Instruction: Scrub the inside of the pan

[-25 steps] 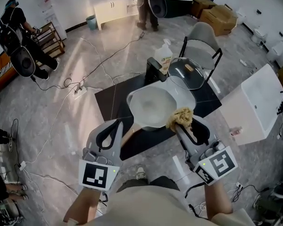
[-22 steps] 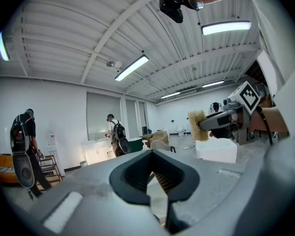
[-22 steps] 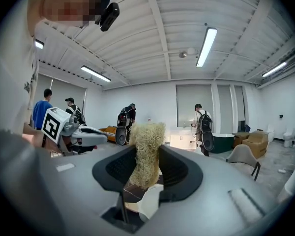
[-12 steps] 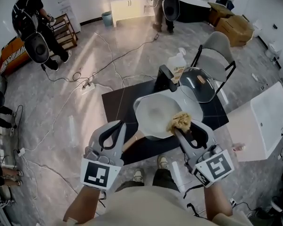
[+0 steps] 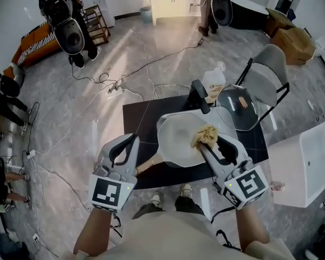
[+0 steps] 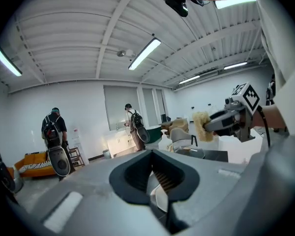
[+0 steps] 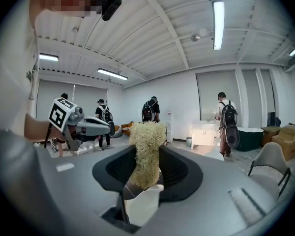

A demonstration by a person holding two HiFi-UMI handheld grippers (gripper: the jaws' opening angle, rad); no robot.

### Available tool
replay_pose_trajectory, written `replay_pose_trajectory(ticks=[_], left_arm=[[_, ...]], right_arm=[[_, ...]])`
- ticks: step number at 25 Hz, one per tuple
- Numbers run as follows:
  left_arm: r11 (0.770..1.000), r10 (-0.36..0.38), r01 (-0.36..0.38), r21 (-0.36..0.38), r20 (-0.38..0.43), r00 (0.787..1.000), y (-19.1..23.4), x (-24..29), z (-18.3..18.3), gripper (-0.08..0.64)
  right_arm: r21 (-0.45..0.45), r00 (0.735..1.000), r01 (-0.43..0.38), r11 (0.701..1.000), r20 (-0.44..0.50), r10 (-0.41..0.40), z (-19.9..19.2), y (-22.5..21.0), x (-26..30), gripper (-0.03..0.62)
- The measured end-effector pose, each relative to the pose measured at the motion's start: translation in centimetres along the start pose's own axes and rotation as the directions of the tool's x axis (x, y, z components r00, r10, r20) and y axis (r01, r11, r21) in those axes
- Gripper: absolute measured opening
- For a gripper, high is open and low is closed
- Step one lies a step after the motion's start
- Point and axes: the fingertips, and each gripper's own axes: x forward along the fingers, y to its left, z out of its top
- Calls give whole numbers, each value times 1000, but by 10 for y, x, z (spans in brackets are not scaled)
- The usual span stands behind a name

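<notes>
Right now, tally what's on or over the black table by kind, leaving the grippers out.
Pan: 1
Glass lid: 1
Pump bottle: 1
Black boxy object: 1
Scrub pad, held in the right gripper: 1
Total: 5

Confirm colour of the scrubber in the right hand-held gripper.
The scrubber is pale straw-yellow and fibrous. It shows best in the right gripper view.

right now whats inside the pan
Nothing visible inside the pan: its pale bottom looks bare. The scrubber held in the right claw is over the near right rim, hiding the patch beneath it.
</notes>
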Motion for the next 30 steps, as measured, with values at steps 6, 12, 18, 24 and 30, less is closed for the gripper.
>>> replay_pose_trajectory(ticks=[6, 12, 18, 24, 30], left_arm=[[999, 9, -5, 51, -94, 996, -11, 25, -18, 100], [995, -38, 60, 82, -248, 968, -32, 48, -53, 235], [990, -76, 117, 80, -396, 915, -42, 58, -100, 278], [991, -114, 136, 6, -511, 852, -48, 60, -161, 295], [982, -183, 172, -75, -596, 782, -56, 68, -218, 315]], right_arm=[[13, 995, -85, 996, -52, 86, -27, -30, 22, 147], [17, 984, -140, 990, -112, 141, -57, -47, 44, 147], [-3, 964, -183, 983, -196, 179, -93, -55, 69, 147], [27, 934, -224, 974, -280, 222, -134, -54, 95, 147], [57, 894, -261, 964, -363, 263, -181, -46, 115, 148]])
